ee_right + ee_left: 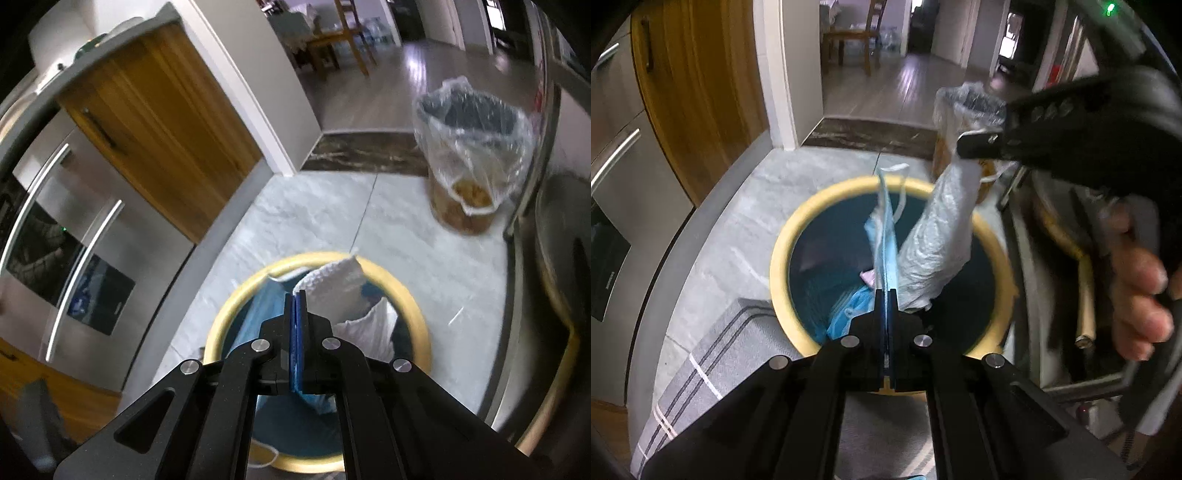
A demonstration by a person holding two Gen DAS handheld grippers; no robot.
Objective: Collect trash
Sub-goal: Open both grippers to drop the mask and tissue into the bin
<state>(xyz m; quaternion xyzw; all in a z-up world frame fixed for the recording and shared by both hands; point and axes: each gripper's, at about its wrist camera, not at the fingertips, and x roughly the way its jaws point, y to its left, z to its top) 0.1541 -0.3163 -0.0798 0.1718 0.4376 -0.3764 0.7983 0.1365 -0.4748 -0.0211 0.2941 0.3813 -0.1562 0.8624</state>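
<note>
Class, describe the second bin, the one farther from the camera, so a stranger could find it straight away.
Start at the grey tiled kitchen floor and look past the yellow-rimmed bin toward the dark strip at the doorway. There, on the right, stands the far bin. Unlike its yellow-rimmed neighbour, it is brownish and draped in a loose clear plastic liner.

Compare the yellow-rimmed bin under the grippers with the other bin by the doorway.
The yellow-rimmed bin is teal inside; the doorway bin is tan or amber. The yellow-rimmed bin's white bag is bunched and pulled up by the right gripper, while the doorway bin's clear liner stays draped open over its rim. Both stand upright on the grey floor.
</note>
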